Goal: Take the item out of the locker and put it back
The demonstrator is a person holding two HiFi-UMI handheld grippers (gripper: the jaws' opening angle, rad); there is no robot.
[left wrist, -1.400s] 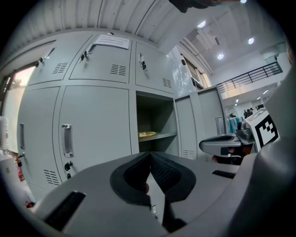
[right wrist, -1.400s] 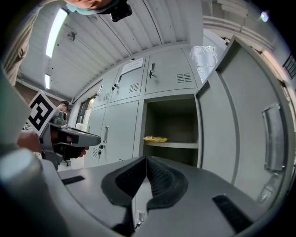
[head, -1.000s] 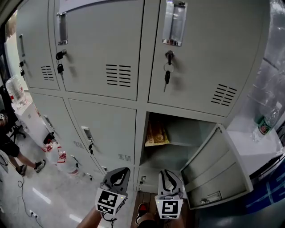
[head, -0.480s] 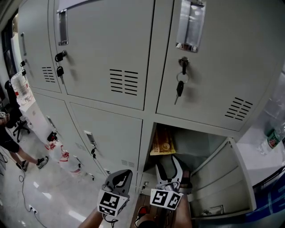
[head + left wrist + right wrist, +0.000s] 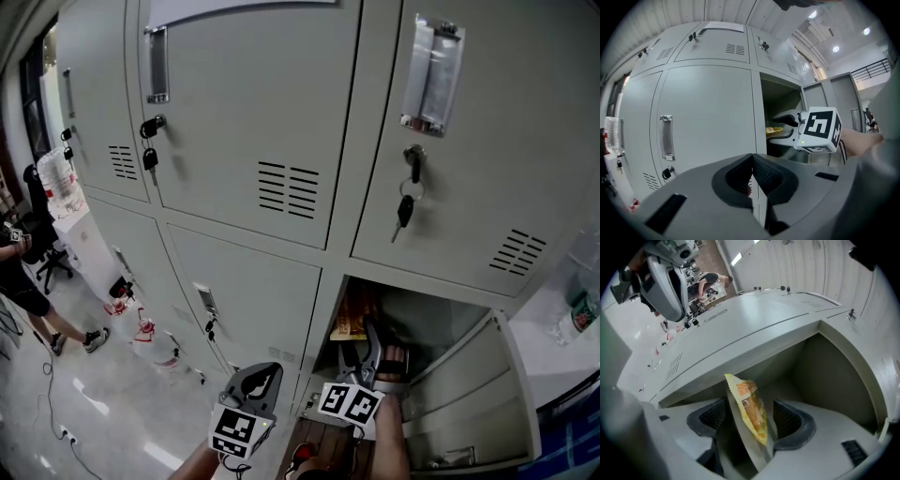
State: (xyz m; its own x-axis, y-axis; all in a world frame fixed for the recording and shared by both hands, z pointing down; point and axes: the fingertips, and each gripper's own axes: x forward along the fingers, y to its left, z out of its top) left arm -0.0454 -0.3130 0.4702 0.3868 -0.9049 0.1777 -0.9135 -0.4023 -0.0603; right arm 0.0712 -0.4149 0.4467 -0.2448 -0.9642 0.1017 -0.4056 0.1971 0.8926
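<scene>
The bottom right locker (image 5: 424, 317) stands open, and a yellow snack packet (image 5: 351, 315) leans upright inside at its left. My right gripper (image 5: 361, 345) reaches into it. Its jaws are opening, and the packet (image 5: 751, 409) stands between the pads (image 5: 788, 418) without being pressed. In the left gripper view the right gripper (image 5: 786, 125) shows at the locker mouth with the packet (image 5: 775, 131) beside it. My left gripper (image 5: 257, 382) hangs low in front of the closed lockers, jaws shut (image 5: 750, 174) and empty.
The open door (image 5: 471, 392) swings out to the right. Keys (image 5: 405, 210) hang in the lock of the locker above. A person (image 5: 21, 281) stands at far left near water bottles (image 5: 56, 176). A bottle (image 5: 581, 313) stands at the right.
My right gripper has risen from below the locker into its opening, and its jaws have gone from shut to wide. The left gripper stays low. The head view has tilted.
</scene>
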